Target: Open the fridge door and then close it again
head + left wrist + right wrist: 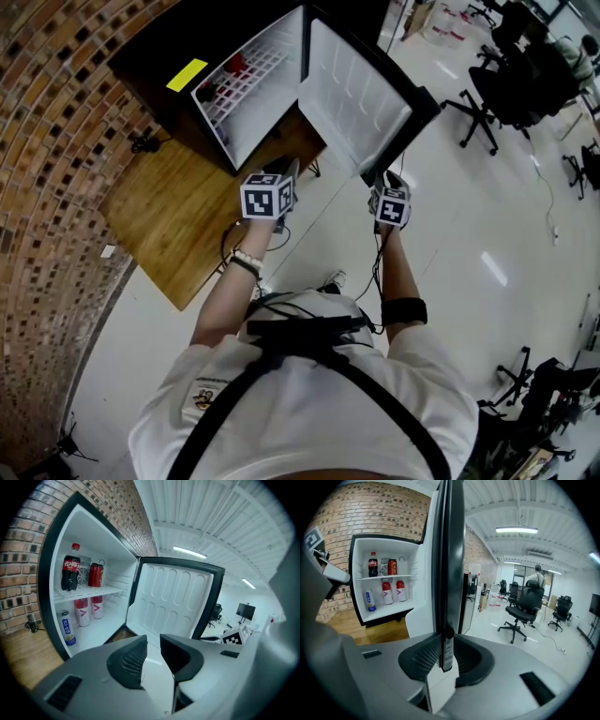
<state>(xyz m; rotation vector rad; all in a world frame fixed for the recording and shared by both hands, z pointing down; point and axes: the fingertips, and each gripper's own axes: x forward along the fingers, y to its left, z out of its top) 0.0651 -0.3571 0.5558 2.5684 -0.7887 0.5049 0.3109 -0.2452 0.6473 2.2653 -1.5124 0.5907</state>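
we clamp the right hand-held gripper on the open fridge door
only gripper views show the bottles clearly; left hand-held gripper half-open, empty, arms outstretched

bright overhead strip lights; fisheye-warped, dark-vignetted edges

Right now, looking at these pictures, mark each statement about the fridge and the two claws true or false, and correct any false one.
1. The fridge door stands wide open. True.
2. The right claw has nothing between its jaws. False: its jaws are closed on the edge of the fridge door.
3. The left claw holds a can. False: its jaws stand apart with nothing between them, and it is in front of the open fridge.
4. A cola bottle stands on the upper shelf next to a red can. True.
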